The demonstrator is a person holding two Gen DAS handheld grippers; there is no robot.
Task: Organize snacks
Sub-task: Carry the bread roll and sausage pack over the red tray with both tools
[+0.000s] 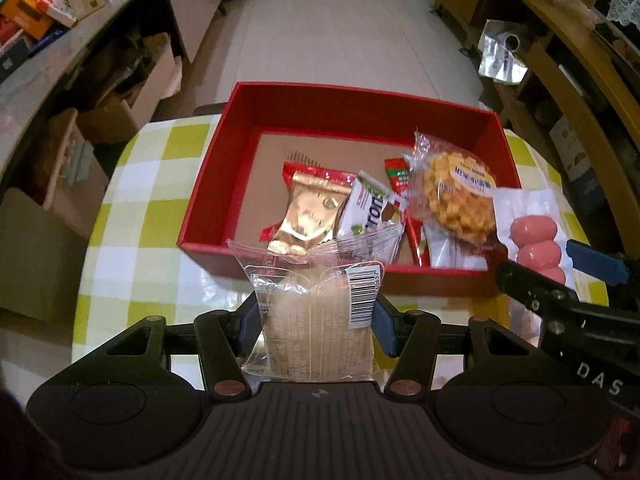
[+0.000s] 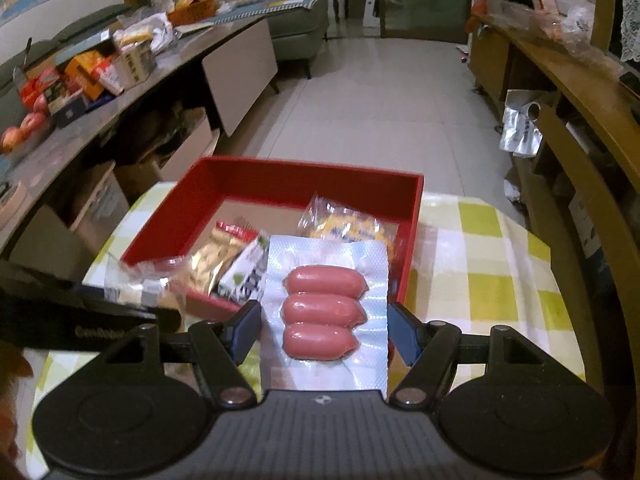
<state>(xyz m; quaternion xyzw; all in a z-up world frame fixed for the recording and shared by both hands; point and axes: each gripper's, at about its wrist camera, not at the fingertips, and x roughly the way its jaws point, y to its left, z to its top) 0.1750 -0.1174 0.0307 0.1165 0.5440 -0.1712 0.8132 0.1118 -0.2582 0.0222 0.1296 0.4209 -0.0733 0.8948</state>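
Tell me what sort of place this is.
Most likely a home living room. A sofa stands at the far end, a long sideboard is piled with boxes and apples, and the red box of snacks sits on a checked tablecloth.

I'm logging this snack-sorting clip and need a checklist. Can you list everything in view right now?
red box: one, red, on the table, open
gold packet: one, gold, inside the box
white packet: one, white and green, inside the box
round cracker pack: one, yellow in clear wrap, inside the box, right side
sausage pack: one, three pink sausages, held at the box's near edge
pale cake pack: one, clear wrap, held before the box
checked tablecloth: one, yellow and white
left gripper: one, black, shut on the cake pack
right gripper: one, black, shut on the sausage pack
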